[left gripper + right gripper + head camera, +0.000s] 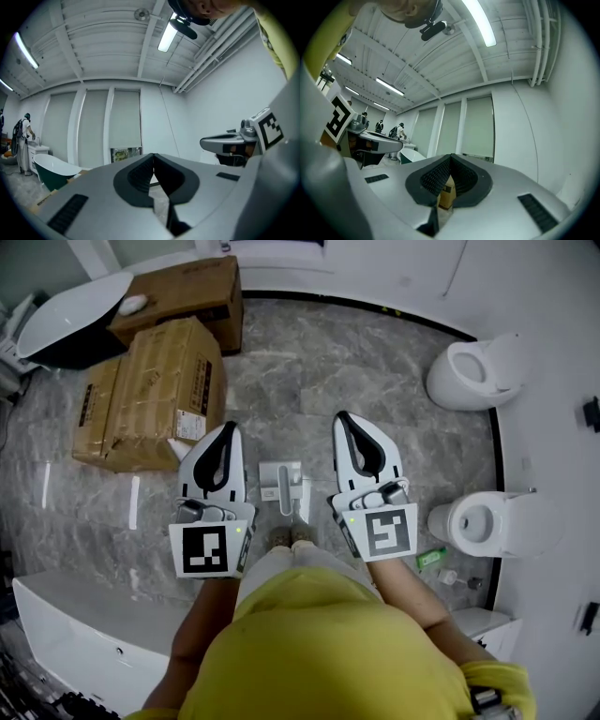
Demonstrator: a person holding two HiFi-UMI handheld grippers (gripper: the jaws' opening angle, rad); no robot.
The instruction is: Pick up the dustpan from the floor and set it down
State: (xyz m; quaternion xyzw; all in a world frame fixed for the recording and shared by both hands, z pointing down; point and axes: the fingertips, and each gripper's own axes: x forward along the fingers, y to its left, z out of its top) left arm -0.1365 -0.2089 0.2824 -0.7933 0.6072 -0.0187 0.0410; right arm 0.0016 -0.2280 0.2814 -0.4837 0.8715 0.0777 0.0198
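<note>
**Dustpan (281, 484) lying on floor (281, 371), grippers empty**

Jaws of left gripper (153, 155) and right gripper (450, 156) are pressing together on nothing, hovering either side of the shoes (292, 537). Dustpan is resting just ahead of the shoes. Likely hazard: a forward step kicking or crushing it.

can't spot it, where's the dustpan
Head view, centre: the dustpan stands on the floor ahead of the person's shoes, between the left gripper and right gripper.

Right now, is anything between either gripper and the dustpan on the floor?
Nothing visible. The dustpan lies on bare floor just ahead of the shoes, below the gap between the left gripper and right gripper, both shut and empty. The boxes stand apart, off to its left.
</note>
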